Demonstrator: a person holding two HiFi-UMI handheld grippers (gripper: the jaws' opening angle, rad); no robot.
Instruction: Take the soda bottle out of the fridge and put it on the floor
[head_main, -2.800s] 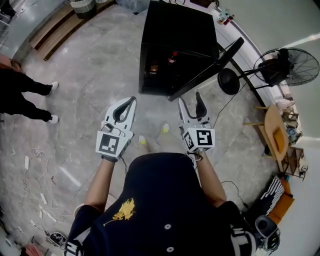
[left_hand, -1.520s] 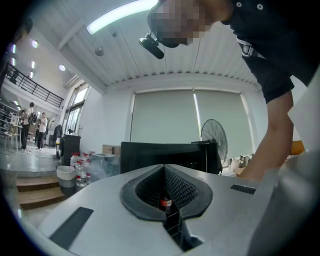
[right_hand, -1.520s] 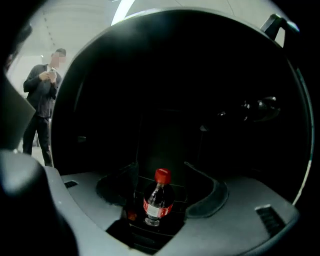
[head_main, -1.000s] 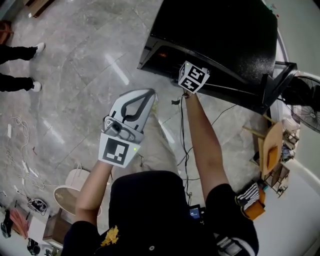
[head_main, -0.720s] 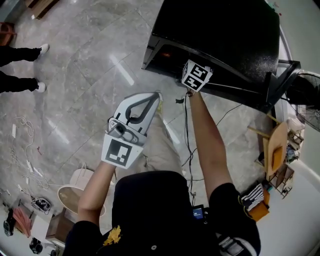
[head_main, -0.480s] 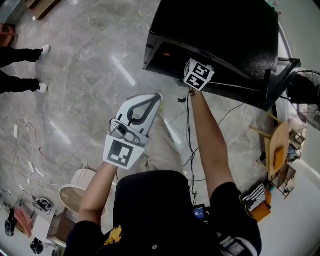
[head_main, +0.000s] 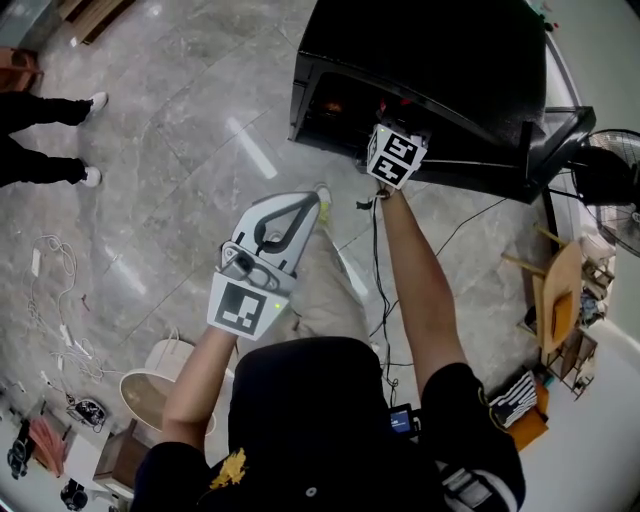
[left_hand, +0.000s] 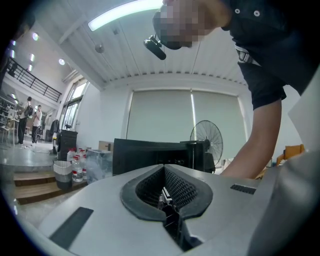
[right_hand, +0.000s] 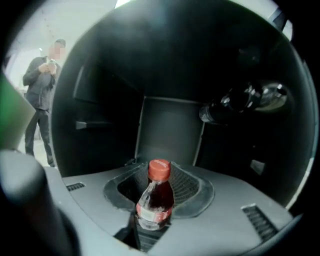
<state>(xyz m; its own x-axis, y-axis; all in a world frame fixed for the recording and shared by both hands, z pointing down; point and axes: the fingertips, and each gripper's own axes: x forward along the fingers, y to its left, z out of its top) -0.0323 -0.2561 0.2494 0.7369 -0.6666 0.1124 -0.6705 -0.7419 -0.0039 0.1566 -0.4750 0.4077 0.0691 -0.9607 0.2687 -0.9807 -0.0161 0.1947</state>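
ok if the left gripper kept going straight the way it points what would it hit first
Probably the black fridge: the left gripper, jaws shut, points straight at it with nothing visible between, though the depth is unclear.

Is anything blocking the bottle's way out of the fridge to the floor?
Nothing visible. The right gripper's fingers have just been closing on the soda bottle; the fridge front stands open onto bare floor.

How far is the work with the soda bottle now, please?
Done: the fridge stands open and the right claw, which has just been closing, grips the soda bottle. In hand: it is inside the fridge. To do: pull it out, set it on the floor. The left claw is shut, empty.
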